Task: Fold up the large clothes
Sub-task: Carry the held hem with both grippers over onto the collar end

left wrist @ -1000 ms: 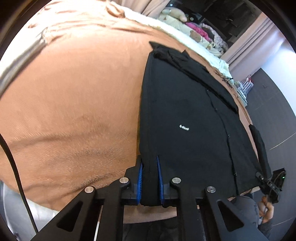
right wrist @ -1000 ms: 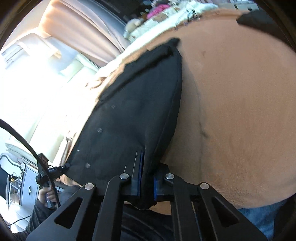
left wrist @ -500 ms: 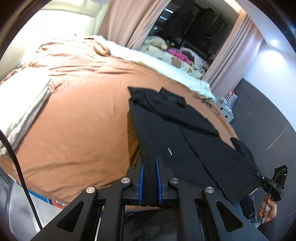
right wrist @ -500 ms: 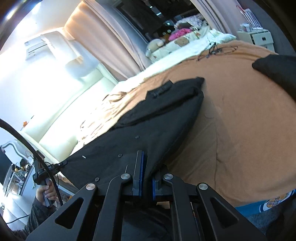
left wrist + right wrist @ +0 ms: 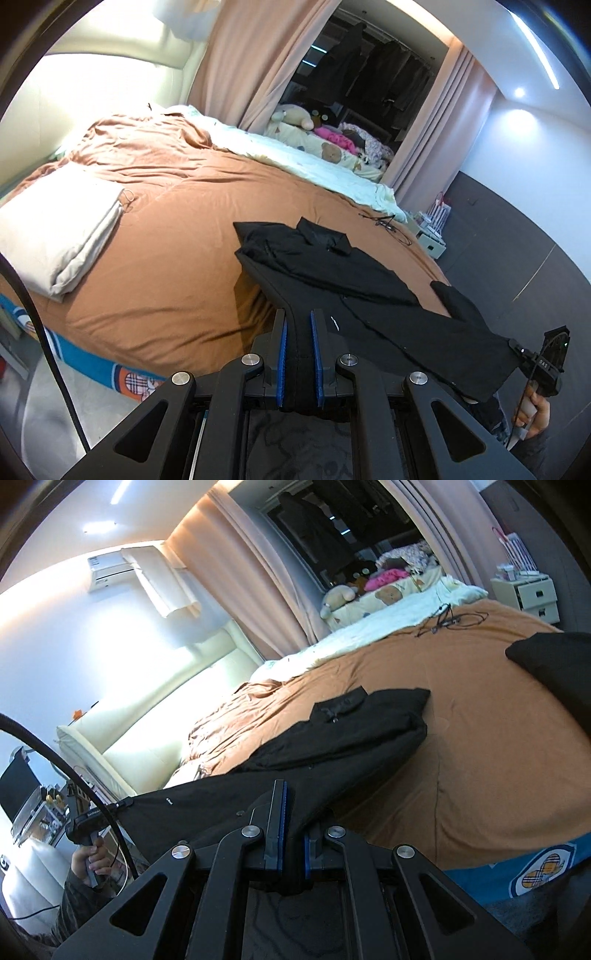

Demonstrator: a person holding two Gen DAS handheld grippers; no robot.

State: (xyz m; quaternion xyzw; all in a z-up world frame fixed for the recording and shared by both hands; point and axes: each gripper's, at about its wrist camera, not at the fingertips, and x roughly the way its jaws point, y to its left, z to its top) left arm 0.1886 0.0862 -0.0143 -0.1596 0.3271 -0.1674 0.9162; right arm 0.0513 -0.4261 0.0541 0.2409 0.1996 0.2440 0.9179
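Observation:
A large black button-up shirt (image 5: 332, 269) lies on the brown bed cover, its collar end far from me and its hem lifted off the bed. My left gripper (image 5: 298, 325) is shut on one hem corner. My right gripper (image 5: 293, 812) is shut on the other hem corner of the shirt (image 5: 351, 731). The hem stretches in the air between the two grippers. The right gripper also shows at the right edge of the left wrist view (image 5: 546, 363), and the left one at the left of the right wrist view (image 5: 88, 821).
The brown bed cover (image 5: 177, 229) fills the middle. A folded white blanket (image 5: 51, 229) lies at its left. Another black garment (image 5: 554, 664) lies at the right. A cable (image 5: 447, 620) lies near the white bedding (image 5: 295, 155) behind. A white drawer unit (image 5: 532, 594) stands at far right.
Both grippers have lifted the shirt's hem up and back off the bed, so the views tilted from looking down at the shirt to across the room.

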